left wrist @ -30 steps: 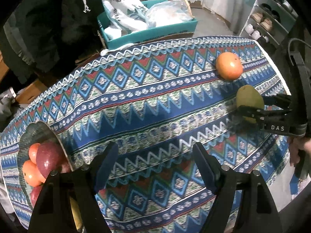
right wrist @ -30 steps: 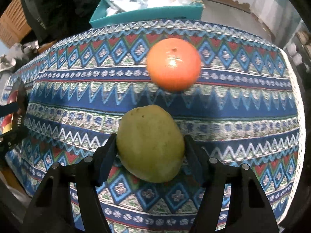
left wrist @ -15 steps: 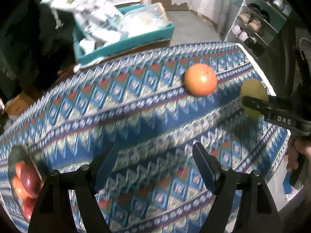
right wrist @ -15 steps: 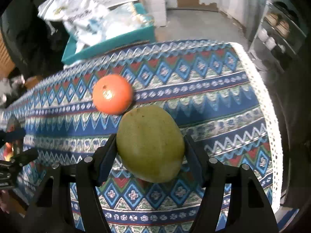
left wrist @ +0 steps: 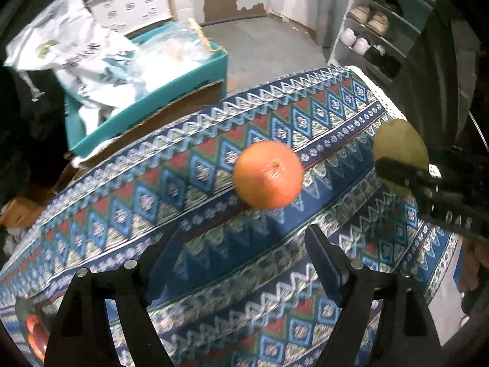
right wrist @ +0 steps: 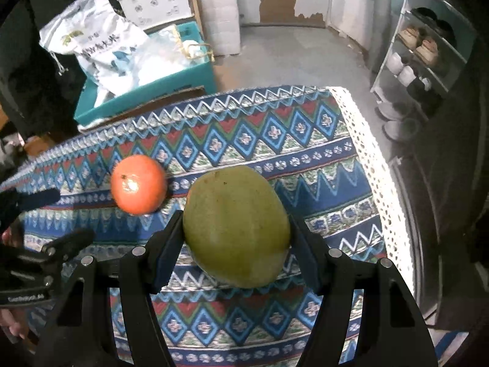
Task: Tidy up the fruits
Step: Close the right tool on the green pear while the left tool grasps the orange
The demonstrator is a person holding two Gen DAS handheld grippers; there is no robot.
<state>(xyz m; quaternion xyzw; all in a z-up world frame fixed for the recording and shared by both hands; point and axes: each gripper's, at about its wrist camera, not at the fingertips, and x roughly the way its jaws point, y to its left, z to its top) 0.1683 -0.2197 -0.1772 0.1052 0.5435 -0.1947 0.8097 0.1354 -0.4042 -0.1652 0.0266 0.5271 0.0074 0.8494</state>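
My right gripper point(right wrist: 237, 241) is shut on a green mango point(right wrist: 237, 224) and holds it above the patterned tablecloth point(right wrist: 275, 140). The mango point(left wrist: 398, 150) and the right gripper point(left wrist: 428, 189) also show at the right of the left wrist view. An orange point(left wrist: 268, 174) lies on the cloth straight ahead of my left gripper point(left wrist: 241, 263), which is open and empty, a little short of it. The orange point(right wrist: 138, 184) is left of the mango in the right wrist view, with the left gripper point(right wrist: 52, 217) at the left edge. A fruit bowl point(left wrist: 33, 333) shows at the lower left corner, mostly hidden.
A teal crate point(left wrist: 146, 91) with white bags stands beyond the table's far edge. A shoe rack point(left wrist: 382, 27) stands at the far right. The cloth's white lace edge point(right wrist: 376, 159) marks the table's right end.
The left gripper has swung right, away from the fruit bowl, and closer to the orange. The right gripper has lifted the mango and moved right; the orange has stayed on the cloth.
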